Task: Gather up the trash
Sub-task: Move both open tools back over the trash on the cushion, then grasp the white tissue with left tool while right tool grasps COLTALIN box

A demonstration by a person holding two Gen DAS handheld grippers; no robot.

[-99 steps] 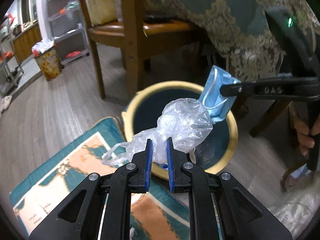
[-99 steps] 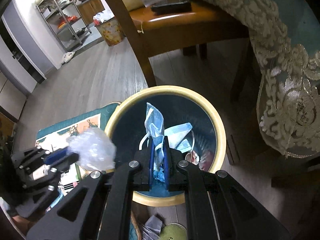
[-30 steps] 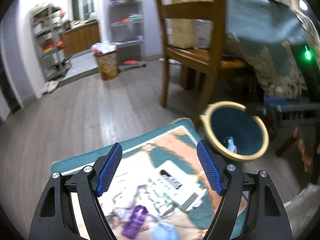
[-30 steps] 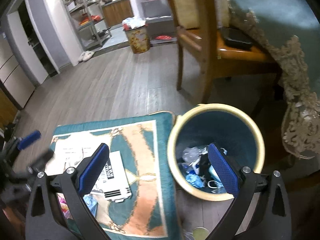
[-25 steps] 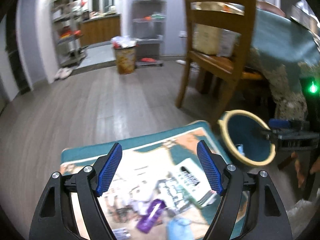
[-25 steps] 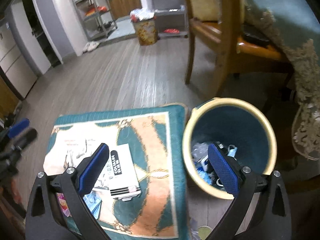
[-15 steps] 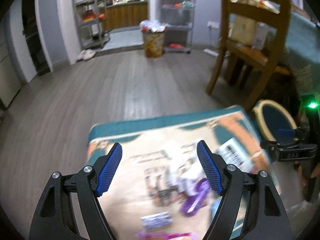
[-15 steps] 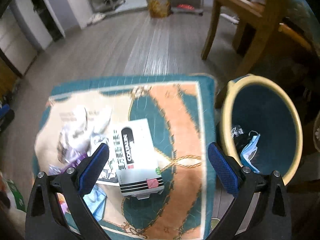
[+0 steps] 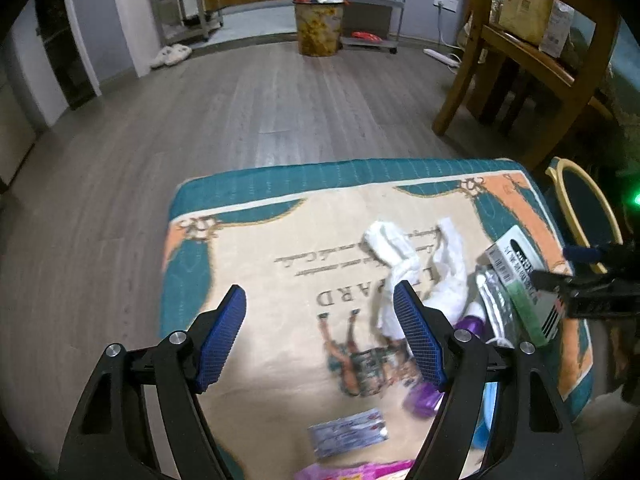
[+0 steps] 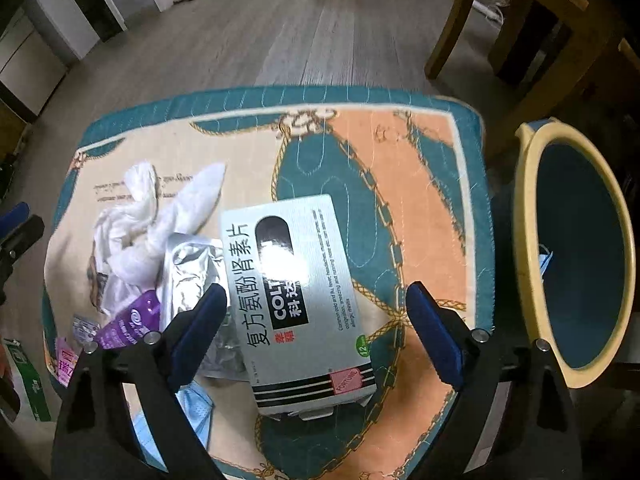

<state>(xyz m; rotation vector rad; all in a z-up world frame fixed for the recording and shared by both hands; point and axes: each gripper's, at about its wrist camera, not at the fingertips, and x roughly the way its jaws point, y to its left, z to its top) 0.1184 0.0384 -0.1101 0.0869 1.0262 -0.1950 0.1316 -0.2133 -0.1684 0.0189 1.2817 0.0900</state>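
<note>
Trash lies on a patterned teal and orange mat (image 9: 248, 248): crumpled white tissue (image 9: 404, 256), a grey medicine box (image 10: 296, 280), a silver foil pack (image 10: 192, 268), a purple wrapper (image 10: 132, 320) and a blue face mask (image 10: 196, 404). My left gripper (image 9: 320, 336) hangs open over the mat's middle, with the tissue just beyond its right finger. My right gripper (image 10: 316, 332) points down over the medicine box. Its jaws are closing with the box between them, and the pads are clear of it. The yellow-rimmed bin (image 10: 524, 216) stands right of the mat.
A wooden chair (image 9: 532, 60) stands behind the bin. A small sachet (image 9: 348, 432) and a pink packet (image 9: 352, 470) lie at the mat's near edge. A green carton (image 10: 28, 380) is on the floor at the left. Grey plank floor stretches to a far waste bin (image 9: 319, 24) and shelves.
Both grippers let go of the plastic bag and the mask at the bin, then swung left and sank over the mat. The right jaws have narrowed slightly around the box.
</note>
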